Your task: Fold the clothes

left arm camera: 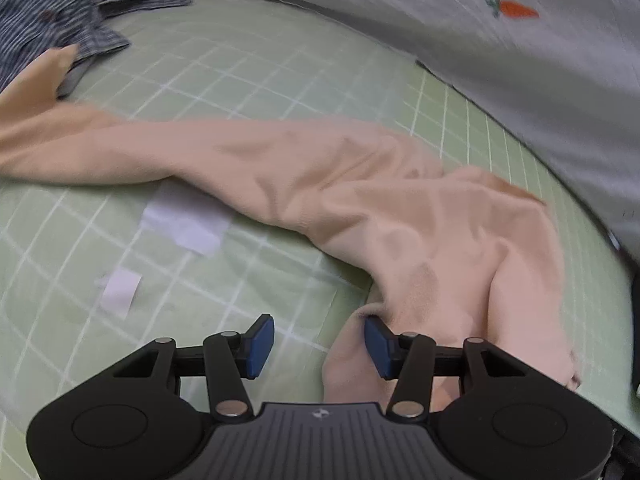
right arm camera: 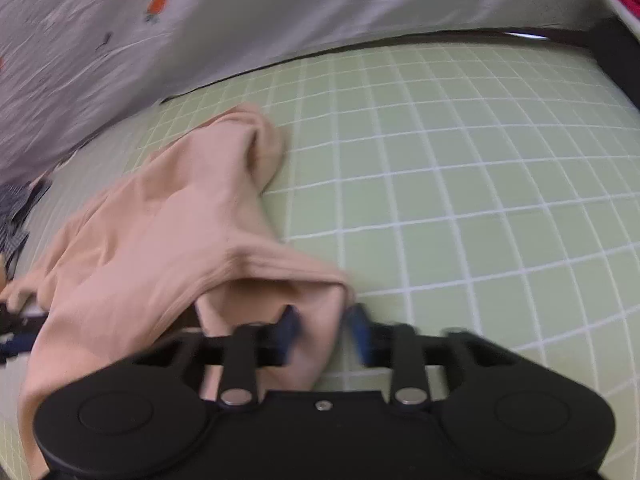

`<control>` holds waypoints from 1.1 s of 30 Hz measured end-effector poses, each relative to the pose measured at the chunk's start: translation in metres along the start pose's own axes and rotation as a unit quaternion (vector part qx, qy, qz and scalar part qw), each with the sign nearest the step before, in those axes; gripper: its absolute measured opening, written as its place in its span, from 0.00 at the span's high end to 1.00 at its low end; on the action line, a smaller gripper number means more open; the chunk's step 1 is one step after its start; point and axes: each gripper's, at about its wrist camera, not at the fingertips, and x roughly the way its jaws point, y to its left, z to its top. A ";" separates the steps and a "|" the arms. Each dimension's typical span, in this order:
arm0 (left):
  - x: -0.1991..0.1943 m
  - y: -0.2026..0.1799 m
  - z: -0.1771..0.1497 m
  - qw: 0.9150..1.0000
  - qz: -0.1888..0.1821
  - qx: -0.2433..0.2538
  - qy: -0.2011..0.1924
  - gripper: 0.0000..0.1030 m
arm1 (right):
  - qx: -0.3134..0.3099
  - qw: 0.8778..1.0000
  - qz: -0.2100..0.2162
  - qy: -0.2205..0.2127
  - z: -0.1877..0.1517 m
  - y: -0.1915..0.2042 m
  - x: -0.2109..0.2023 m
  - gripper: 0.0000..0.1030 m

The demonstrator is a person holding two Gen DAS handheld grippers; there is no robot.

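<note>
Both views are smeared by motion, the right wrist view worst, so fine detail of the cloth folds is hard to make out. In the right wrist view the right gripper (right arm camera: pixel 322 330) has its blue pads blurred; a fold of the peach-coloured knit garment (right arm camera: pixel 160 232) sits between them in a narrow gap, yet whether the pads actually press on it cannot be told. The garment's lower left part runs behind the gripper body and out of the frame.

In the left wrist view the left gripper (left arm camera: pixel 319 346) stands about half spread, nothing pinched; its right-hand pad (left arm camera: pixel 378 346) touches a fold of the same garment (left arm camera: pixel 320 192), the other pad stands over bare mat. The garment stretches from the lower right to the left edge, where it is cut off.

It lies on a pale green cutting mat with a white grid (left arm camera: pixel 248 76). Two white paper scraps (left arm camera: pixel 184 220) rest at left centre. A dark striped cloth (left arm camera: pixel 60 16) is bunched at the upper left, partly out of frame. A grey sheet with a carrot print (left arm camera: pixel 512 10) fills the upper right.
</note>
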 end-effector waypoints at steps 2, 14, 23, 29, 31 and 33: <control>0.004 0.000 -0.001 1.000 0.001 0.010 0.001 0.47 | -0.041 0.999 -0.010 -0.011 0.001 0.003 -0.004 0.95; 0.008 -0.005 -0.003 1.000 0.008 0.025 -0.014 0.43 | -0.251 0.854 -0.377 -0.258 0.053 0.031 -0.071 0.26; 0.007 -0.010 -0.007 0.999 0.007 0.035 -0.004 0.41 | 0.017 0.977 -0.173 -0.124 0.010 -0.011 -0.064 0.27; -0.002 -0.019 -0.014 0.999 -0.021 0.048 -0.003 0.41 | 0.072 0.992 -0.049 -0.095 0.001 -0.006 -0.056 0.38; -0.008 -0.019 -0.016 0.998 -0.038 0.044 -0.003 0.41 | 0.130 0.989 0.007 -0.076 0.001 -0.012 -0.049 0.42; -0.012 -0.017 -0.018 0.998 -0.063 0.027 0.002 0.41 | 0.179 0.981 0.044 -0.061 -0.006 -0.017 -0.046 0.49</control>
